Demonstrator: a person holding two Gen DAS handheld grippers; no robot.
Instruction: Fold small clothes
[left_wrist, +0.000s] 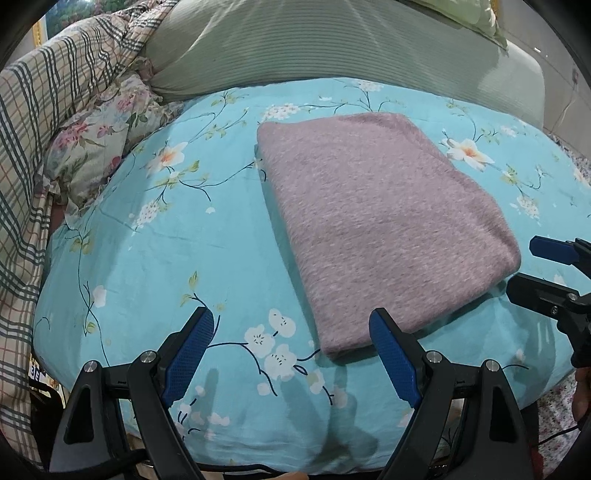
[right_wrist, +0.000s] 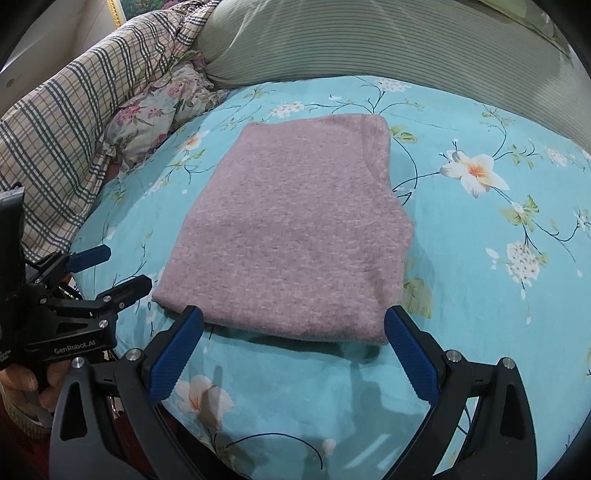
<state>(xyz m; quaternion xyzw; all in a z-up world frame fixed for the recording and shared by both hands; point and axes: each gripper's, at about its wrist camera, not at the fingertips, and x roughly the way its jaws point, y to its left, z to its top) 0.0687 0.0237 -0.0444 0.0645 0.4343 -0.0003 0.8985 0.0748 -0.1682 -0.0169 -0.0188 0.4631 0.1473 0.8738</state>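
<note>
While the left claw (left_wrist: 291, 354) hangs spread and empty over the floral turquoise bed sheet (left_wrist: 155, 258), the folded mauve garment (left_wrist: 384, 229) lies flat just ahead and to its right. From the right wrist, the right claw (right_wrist: 295, 352) is spread too, empty, at the garment's near edge, with the left claw beside its near left corner.

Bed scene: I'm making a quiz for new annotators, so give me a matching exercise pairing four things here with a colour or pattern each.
Things:
1. folded garment
2. bedsheet
3. quilt
4. left tool pads

Descriptions:
A. plaid
B. dark blue
C. mauve
D. turquoise with flowers

Pairs: 1-C, 2-D, 3-A, 4-B
</note>
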